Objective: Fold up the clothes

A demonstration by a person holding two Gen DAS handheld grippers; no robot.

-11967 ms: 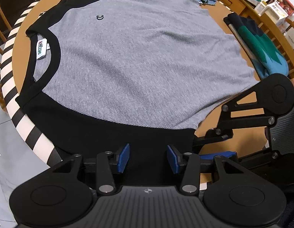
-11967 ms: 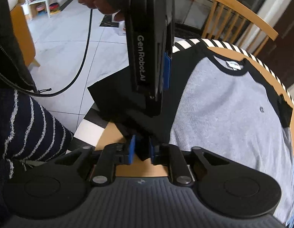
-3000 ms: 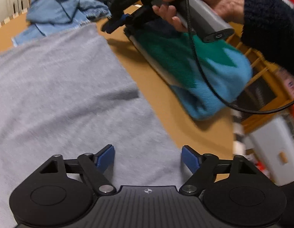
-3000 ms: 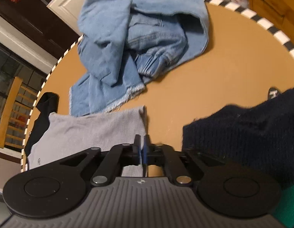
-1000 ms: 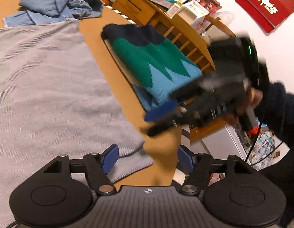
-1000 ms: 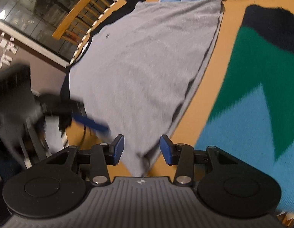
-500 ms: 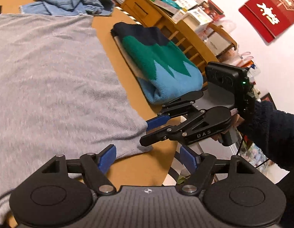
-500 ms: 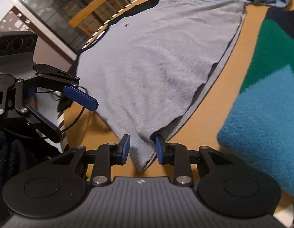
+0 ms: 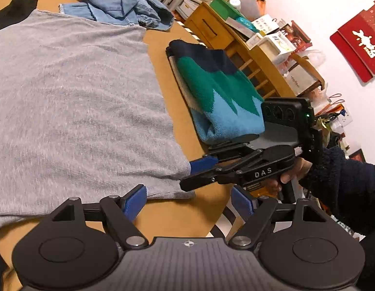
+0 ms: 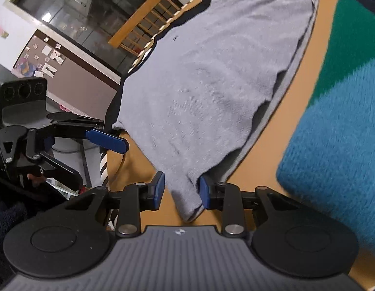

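Observation:
A grey shirt with black sleeves lies flat on the round wooden table. My right gripper is open with the shirt's hem corner between its blue pads, which stand apart from the cloth. In the left wrist view it reaches in from the right at that same corner. My left gripper is open and empty just above the table edge, near the hem. In the right wrist view the left gripper is at the far hem corner, jaws wide.
A folded green, blue and navy sweater lies right of the shirt. Crumpled blue jeans lie at the far side. A wooden chair and cluttered shelves stand beyond the striped table rim.
My right gripper has moved in onto the shirt's hem corner, its jaws still apart. My left gripper has shifted slightly and stays open near the hem.

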